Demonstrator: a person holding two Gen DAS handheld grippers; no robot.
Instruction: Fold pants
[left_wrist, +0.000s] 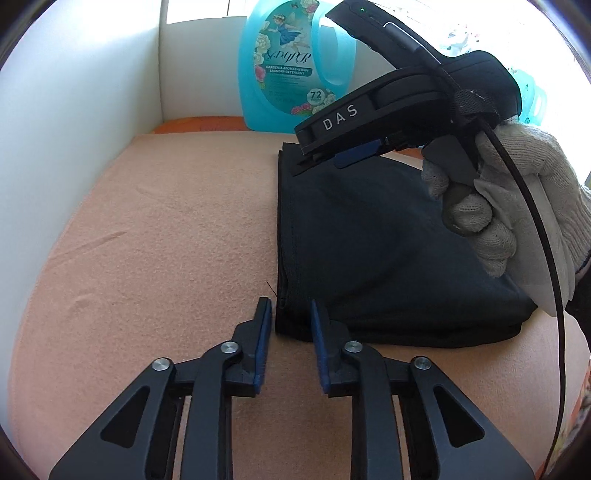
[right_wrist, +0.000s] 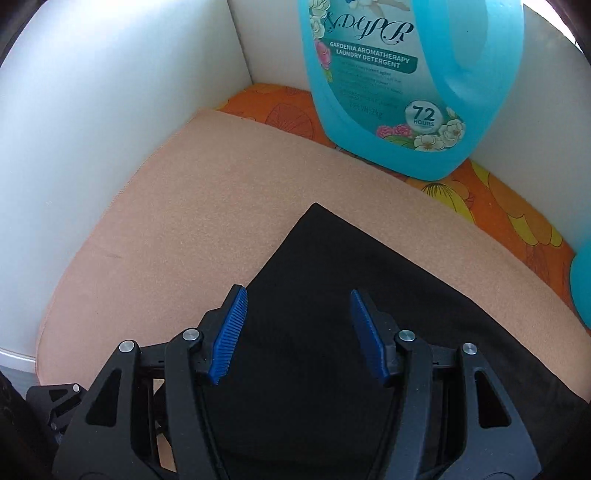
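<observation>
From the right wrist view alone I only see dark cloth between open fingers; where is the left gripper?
Observer: The left gripper is at the near corner of the folded pants, fingers open on either side of the edge.
Operator: Is the cloth already folded?
Observer: Yes, stacked layers show along the near edge in the left wrist view.
Operator: What holds the right gripper?
Observer: A hand in a white knit glove holds the right gripper above the far corner.
</observation>
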